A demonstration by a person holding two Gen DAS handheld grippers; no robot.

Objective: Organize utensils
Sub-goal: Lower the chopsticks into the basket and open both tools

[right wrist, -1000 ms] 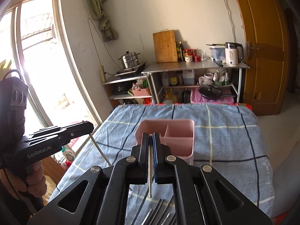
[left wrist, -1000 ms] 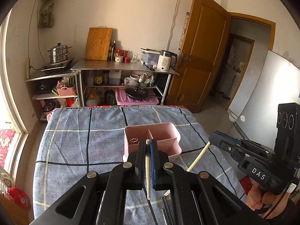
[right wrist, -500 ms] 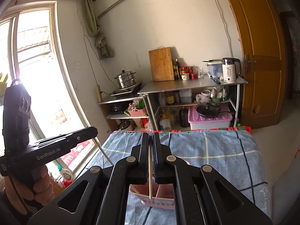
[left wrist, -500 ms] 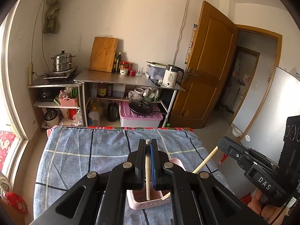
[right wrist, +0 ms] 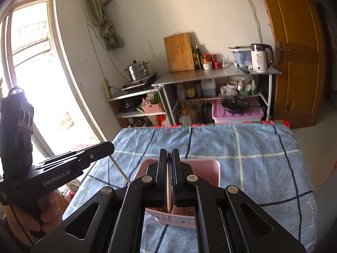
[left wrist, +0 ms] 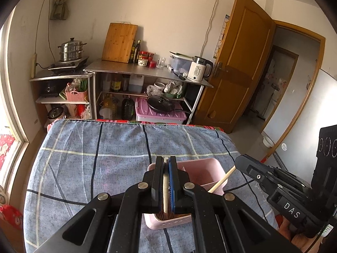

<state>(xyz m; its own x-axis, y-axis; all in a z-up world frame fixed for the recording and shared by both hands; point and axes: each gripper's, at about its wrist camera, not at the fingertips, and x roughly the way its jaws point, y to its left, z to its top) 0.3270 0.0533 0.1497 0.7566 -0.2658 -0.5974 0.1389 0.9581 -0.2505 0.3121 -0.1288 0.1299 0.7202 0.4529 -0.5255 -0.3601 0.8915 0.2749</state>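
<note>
2 chopsticks: 1 pale chopstick (left wrist: 165, 186) is pinched flat by the left gripper (left wrist: 166, 181), and 1 more, the second chopstick (right wrist: 169, 186), is pinched by the right gripper (right wrist: 169, 181).
Grippers: both are pressed tight on their sticks, with only the stick's width left between the fingers.
Sticks and holder: each stick is pointed down, with its low end over or just inside the pink holder (left wrist: 212, 169). How deep the tips sit is hidden by the gripper bodies.
Holder: it is stood on the blue checked cloth (left wrist: 94, 147), close under both grippers. A wall inside it can be seen, so it is split into parts. Which part each stick is over cannot be told.
What has changed: 1 second ago the holder was seen farther out on the cloth, ahead of the grippers. Now the 2 grippers have been brought right above it, with the sticks kept in the same tight pinch.
What that means: the sticks are lined up to be dropped in. It is judged that only the letting go is left for these 2.
Farther out: a shelf rack (left wrist: 147, 73) with a kettle (left wrist: 199, 68) and a wooden board (left wrist: 120, 42) is stood by the wall.
</note>
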